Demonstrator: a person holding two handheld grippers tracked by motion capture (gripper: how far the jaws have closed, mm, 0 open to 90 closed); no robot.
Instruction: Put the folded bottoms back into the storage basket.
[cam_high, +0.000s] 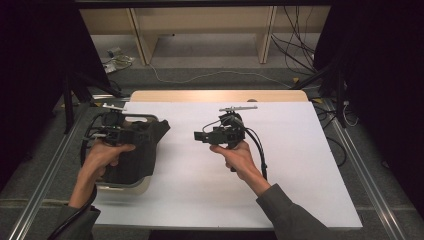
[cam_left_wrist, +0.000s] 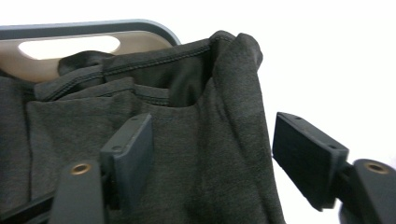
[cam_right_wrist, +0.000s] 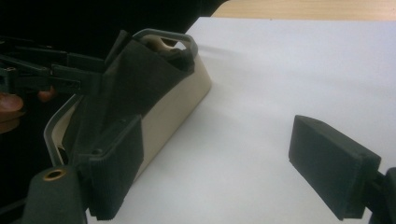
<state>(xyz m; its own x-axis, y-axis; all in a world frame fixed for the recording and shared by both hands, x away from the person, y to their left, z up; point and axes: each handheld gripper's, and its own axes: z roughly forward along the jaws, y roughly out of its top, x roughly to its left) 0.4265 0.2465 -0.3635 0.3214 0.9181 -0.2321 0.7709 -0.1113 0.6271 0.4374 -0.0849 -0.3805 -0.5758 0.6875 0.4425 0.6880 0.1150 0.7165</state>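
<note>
Cloth (cam_left_wrist: 205, 154) hides most of the basket (cam_left_wrist: 140, 25).

In the high view, the left hand-held gripper (cam_high: 112, 131) covers part of the dark cloth (cam_high: 137, 150), and the cloth hides most of the beige bin (cam_high: 131, 186) at left centre. In the left gripper view, the cloth (cam_left_wrist: 187, 154) runs off the bottom and left edges, and the bin's rim (cam_left_wrist: 84, 29) is cut by the left edge. In the right gripper view, the upper left is too dark to make out.
</note>
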